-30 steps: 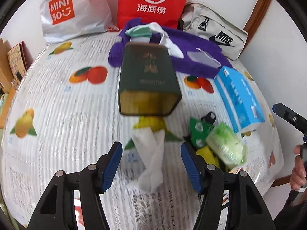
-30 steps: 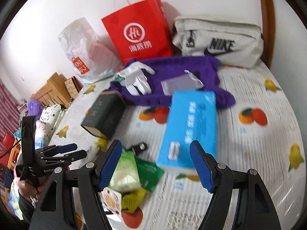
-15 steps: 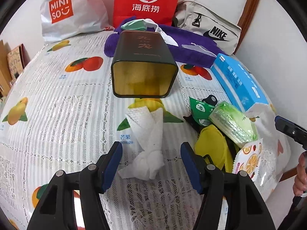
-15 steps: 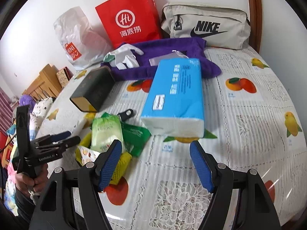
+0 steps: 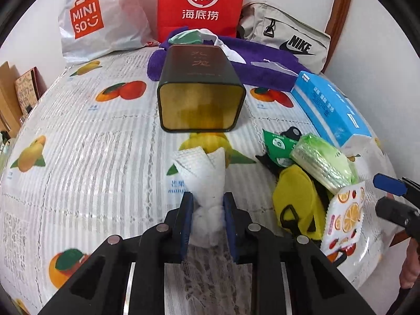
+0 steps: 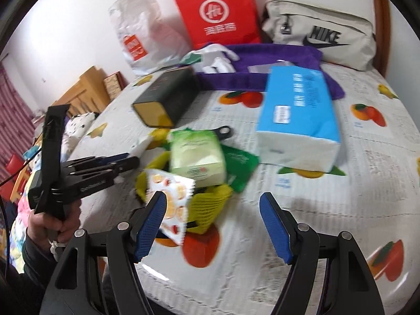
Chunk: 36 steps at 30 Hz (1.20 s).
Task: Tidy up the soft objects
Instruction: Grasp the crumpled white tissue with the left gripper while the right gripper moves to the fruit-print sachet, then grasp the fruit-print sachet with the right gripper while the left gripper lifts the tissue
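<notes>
A table under a white lace-patterned cloth printed with oranges and mangoes fills most of the room in front of me. Along its far edge, against the wall, stand a red paper shopping bag with white Chinese lettering, a white plastic Miniso bag to its left and a beige Nike pouch bag to its right. A purple towel lies spread just in front of those bags, with a white and green cloth heaped on its left end.

Nearer the middle, a dark green rectangular tin lies on its side, its open gold-lined mouth facing the near edge. To its right a blue and white soft pack of tissues rests flat on the cloth. Close against that pack sits a small heap: a pale green packet of wipes lying on top of a dark green sachet, a yellow mesh pouch with black straps, and a white sachet printed with orange slices at the near side.

The left gripper has its blue pads pressed in on the lower, bunched end of a white knotted paper towel, which lies on the cloth just in front of the tin's mouth, its looser end fanning toward the tin. The right gripper hangs over the near edge of the table with its blue pads spread wide and nothing between them; its left pad is just beside the orange-slice sachet.
</notes>
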Each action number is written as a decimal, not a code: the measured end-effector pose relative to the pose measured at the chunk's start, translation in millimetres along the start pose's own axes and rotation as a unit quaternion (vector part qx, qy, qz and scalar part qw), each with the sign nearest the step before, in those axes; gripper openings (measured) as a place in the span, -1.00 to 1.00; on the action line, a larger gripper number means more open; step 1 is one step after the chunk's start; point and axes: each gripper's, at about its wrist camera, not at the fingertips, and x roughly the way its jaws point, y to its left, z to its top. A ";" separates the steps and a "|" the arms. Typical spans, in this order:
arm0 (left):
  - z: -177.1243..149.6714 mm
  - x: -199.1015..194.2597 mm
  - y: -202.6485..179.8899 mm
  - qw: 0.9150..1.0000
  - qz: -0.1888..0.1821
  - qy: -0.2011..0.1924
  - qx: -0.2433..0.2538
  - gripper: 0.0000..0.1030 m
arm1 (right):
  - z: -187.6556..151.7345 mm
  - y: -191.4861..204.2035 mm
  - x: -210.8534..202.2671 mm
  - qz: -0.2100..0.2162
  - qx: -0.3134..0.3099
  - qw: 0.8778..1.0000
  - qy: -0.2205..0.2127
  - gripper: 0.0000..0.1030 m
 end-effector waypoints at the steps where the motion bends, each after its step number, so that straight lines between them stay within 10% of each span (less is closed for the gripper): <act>1: -1.7 -1.0 0.5 1.000 -0.001 -0.001 -0.001 -0.57 | -0.6 4.3 0.7 0.006 -0.004 1.000 0.002 0.41; 20: -21.8 -13.8 14.7 0.998 -0.041 -0.006 -0.039 -0.53 | -5.5 61.5 44.1 -0.077 -0.019 0.997 0.014 0.41; 27: -21.8 -13.7 16.4 0.998 -0.048 -0.007 -0.045 -0.53 | -4.2 59.4 41.6 -0.093 -0.042 0.995 0.000 -0.59; 36: -21.2 -14.0 16.5 0.998 -0.045 -0.007 -0.049 -0.55 | -2.5 44.0 17.3 -0.063 -0.029 0.997 -0.017 -0.72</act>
